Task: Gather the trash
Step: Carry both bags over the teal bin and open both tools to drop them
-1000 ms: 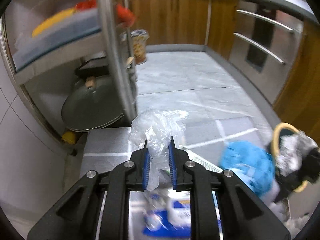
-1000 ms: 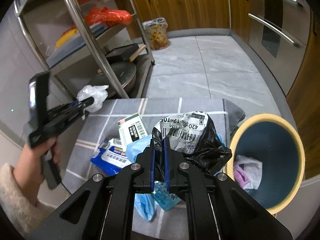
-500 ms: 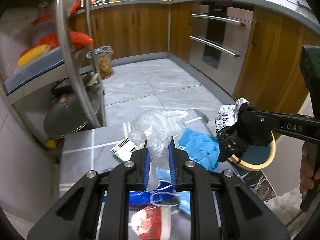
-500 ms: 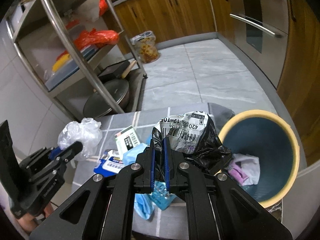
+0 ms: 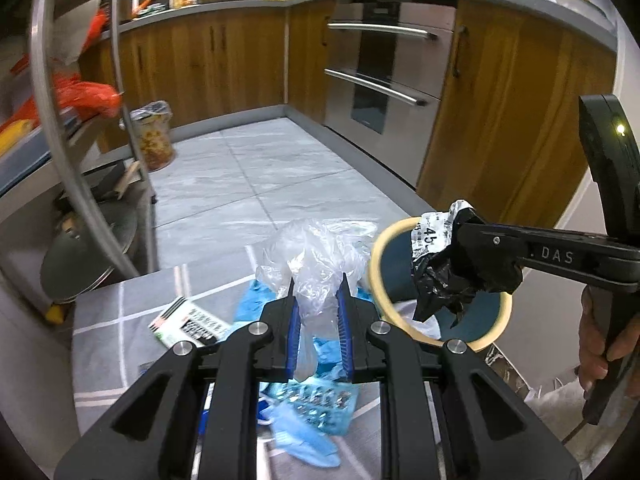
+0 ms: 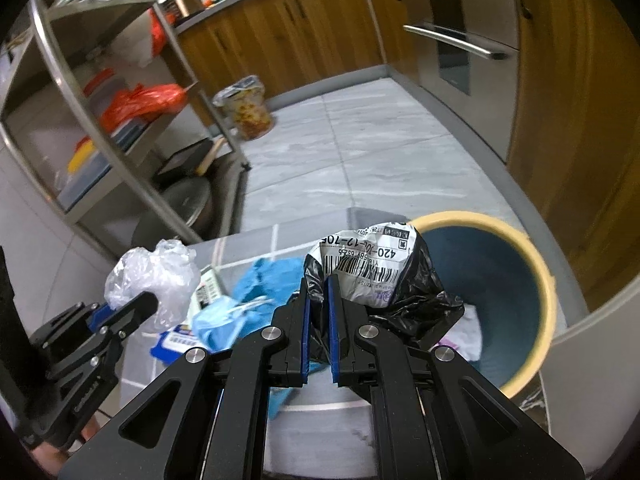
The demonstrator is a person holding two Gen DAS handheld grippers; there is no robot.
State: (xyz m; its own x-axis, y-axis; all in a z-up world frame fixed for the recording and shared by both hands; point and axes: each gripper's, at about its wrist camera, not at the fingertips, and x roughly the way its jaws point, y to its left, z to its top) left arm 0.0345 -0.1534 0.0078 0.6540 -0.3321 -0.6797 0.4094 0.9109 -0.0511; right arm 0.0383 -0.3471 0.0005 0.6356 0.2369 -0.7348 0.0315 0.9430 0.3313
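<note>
Kitchen with wooden cabinets, steel oven fronts and a grey tiled floor; a grey checked cloth covers the bench point(image 5: 100, 320). Landmark: round bin point(image 6: 532, 280), cream rim, dark blue inside, standing off the bench's right end, pale scraps at its bottom. Right claw point(image 6: 318, 312) is clenched on a crumpled black plastic bag point(image 6: 416, 304) held over the bin's near-left rim; its white shipping label carries a barcode and reads "420-70", further digits unclear. From the left wrist view the same bag point(image 5: 448, 280) shows "45", and the claw arm gripping it is lettered "DAS". Left claw point(image 5: 318, 320) grips a wad of clear crinkled plastic film point(image 5: 316, 256), raised above the bench just left of the bin. On the cloth left of the bin: blue crumpled gloves point(image 6: 272, 276), a light blue face mask point(image 6: 216, 324), a blue-and-white wipes pack point(image 6: 176, 344) and a printed white carton point(image 5: 188, 320), text too small to read.
</note>
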